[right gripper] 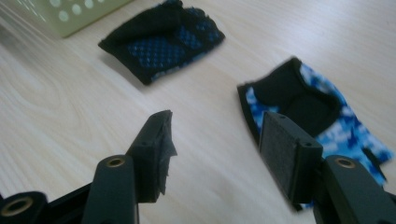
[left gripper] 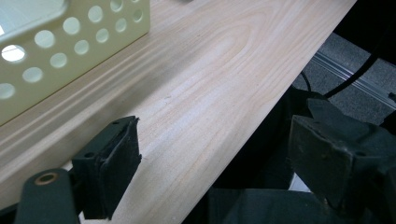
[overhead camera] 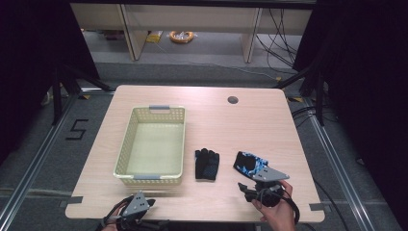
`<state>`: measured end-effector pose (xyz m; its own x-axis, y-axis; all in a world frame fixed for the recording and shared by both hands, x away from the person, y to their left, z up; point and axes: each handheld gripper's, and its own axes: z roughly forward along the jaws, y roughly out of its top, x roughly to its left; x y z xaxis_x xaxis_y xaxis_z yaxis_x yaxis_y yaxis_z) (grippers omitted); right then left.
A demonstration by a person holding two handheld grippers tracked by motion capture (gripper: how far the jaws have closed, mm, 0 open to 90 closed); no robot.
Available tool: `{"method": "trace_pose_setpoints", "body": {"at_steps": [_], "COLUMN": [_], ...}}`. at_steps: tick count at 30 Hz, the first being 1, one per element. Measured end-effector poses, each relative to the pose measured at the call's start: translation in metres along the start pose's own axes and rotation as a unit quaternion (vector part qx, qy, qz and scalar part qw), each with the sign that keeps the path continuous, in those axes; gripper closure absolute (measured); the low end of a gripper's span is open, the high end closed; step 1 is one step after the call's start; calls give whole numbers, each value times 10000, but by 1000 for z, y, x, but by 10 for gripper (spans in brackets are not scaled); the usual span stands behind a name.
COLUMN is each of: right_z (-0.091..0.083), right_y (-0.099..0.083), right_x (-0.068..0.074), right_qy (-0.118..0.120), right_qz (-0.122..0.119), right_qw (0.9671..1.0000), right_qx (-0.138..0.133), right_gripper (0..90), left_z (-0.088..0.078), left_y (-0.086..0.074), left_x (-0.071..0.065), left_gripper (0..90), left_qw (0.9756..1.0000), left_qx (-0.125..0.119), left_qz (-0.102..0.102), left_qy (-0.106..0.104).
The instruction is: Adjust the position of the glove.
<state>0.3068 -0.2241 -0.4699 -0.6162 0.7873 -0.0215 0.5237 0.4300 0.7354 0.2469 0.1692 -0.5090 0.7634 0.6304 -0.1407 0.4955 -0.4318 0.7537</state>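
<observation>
A pale wood counter (overhead camera: 250,125) stands on grey floor (overhead camera: 192,72) between black curtains (overhead camera: 29,57); beige furniture legs (overhead camera: 130,33) and loose cables (overhead camera: 279,43) lie beyond.

Right gripper (right gripper: 215,154) hides blue glove's (right gripper: 322,116) cuff edge.

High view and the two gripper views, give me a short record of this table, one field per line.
surface: wooden table
basket: pale yellow, perforated, left of centre, nothing inside
black glove: flat, right of basket
blue patterned glove: flat, right of black glove
left tongs: open, at near table edge, holding nothing
right tongs: open, just short of blue patterned glove, holding nothing
</observation>
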Motion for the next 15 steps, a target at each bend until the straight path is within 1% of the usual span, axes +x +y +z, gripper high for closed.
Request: {"method": "trace_pose_setpoints", "body": {"at_steps": [1, 2, 3, 4, 5, 6, 7, 8, 9, 10, 11, 12, 13, 14, 15], "right_z": [4, 7, 11, 16, 20, 25, 30, 35, 40, 45, 49, 54, 58, 64, 67], "right_y": [5, 9, 14, 19, 24, 29, 34, 38, 42, 46, 50, 53, 57, 61, 65], "right_x": [-1, 0, 1, 1, 2, 2, 1, 1, 1, 0, -1, -2, -2, -4, -4], "right_qy": [-16, -20, -6, -10, 40, 63, 87, 140, 204, 206, 211, 208, 184, 139, 172], "right_qz": [-169, -211, -203, -249, -211, -226, -288, -240, -190, -178, -222, -253, -279, -427, -458], "right_qw": [9998, 9998, 9998, 9997, 9998, 9997, 9995, 9995, 9995, 9995, 9993, 9992, 9991, 9987, 9984], "right_qx": [-76, -44, -26, -40, 31, 41, 61, 135, 169, 167, 222, 239, 266, 221, 295], "right_gripper": [459, 459, 461, 471, 475, 475, 475, 475, 475, 475, 475, 475, 475, 475, 475], "left_z": [0, 0, 0, 0, -1, -2, -1, -2, -1, -1, -1, -2, -1, -1, -3], "left_y": [0, 0, 0, 0, 0, 0, 0, 0, 0, 0, 0, 0, 0, 0, 0], "left_x": [0, 0, 1, -1, 1, 2, 1, 3, 2, 1, 1, 2, 2, 2, 3], "left_gripper": [163, 163, 163, 163, 163, 163, 163, 163, 163, 163, 163, 163, 163, 163, 163], "left_qw": [10000, 10000, 10000, 9999, 10000, 10000, 10000, 9999, 10000, 10000, 10000, 10000, 10000, 10000, 9999], "left_qx": [-7, -10, 17, -32, 10, 32, -24, 83, 19, -4, -16, 46, 22, 25, 83], "left_qz": [-7, -5, 46, -160, -17, 36, -25, 98, 20, -27, -23, 48, 30, 29, 93], "left_qy": [4, 6, 71, 0, 23, 21, 18, 61, 35, 6, 7, 46, 34, 41, 54]}}
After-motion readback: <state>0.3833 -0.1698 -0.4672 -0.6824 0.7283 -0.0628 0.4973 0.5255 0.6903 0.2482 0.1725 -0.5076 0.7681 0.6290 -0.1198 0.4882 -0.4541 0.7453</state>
